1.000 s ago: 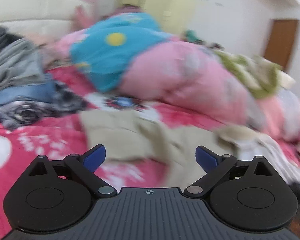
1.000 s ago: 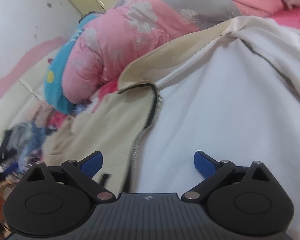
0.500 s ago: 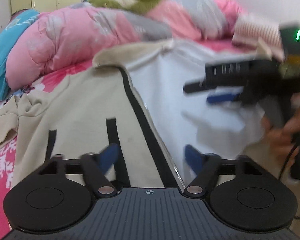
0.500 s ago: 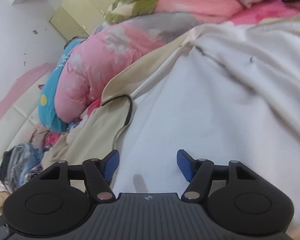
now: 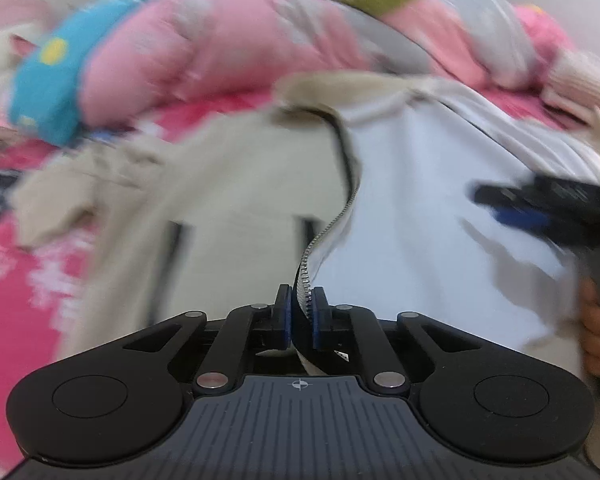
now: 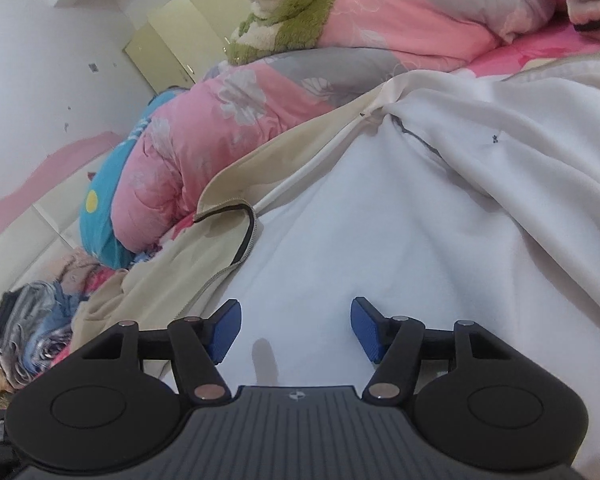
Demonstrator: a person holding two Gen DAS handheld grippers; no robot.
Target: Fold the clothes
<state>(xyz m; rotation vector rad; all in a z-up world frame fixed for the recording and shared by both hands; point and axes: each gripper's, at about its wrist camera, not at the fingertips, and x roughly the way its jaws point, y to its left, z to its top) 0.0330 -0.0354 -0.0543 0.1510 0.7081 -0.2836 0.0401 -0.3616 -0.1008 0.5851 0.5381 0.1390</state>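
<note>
A beige zip jacket (image 5: 236, 184) with a white fleece lining (image 5: 412, 216) lies open on the bed. My left gripper (image 5: 301, 317) is shut on its zipper edge (image 5: 306, 276) near the hem. My right gripper (image 6: 296, 330) is open and empty, just above the white lining (image 6: 380, 240); it also shows at the right of the left wrist view (image 5: 540, 208). The jacket's beige front panel (image 6: 188, 272) and its collar (image 6: 228, 208) lie to the left of the right gripper.
A pink and grey floral duvet (image 6: 260, 92) is heaped along the far side, with a green and cream blanket (image 6: 284, 12) on top and a blue pillow (image 6: 108, 208). A pile of dark clothes (image 6: 36, 332) lies at the far left. The sheet (image 5: 8, 320) is pink.
My left gripper swung over to the jacket and closed on its zipper edge. My right gripper narrowed a little and stayed open over the white lining.
</note>
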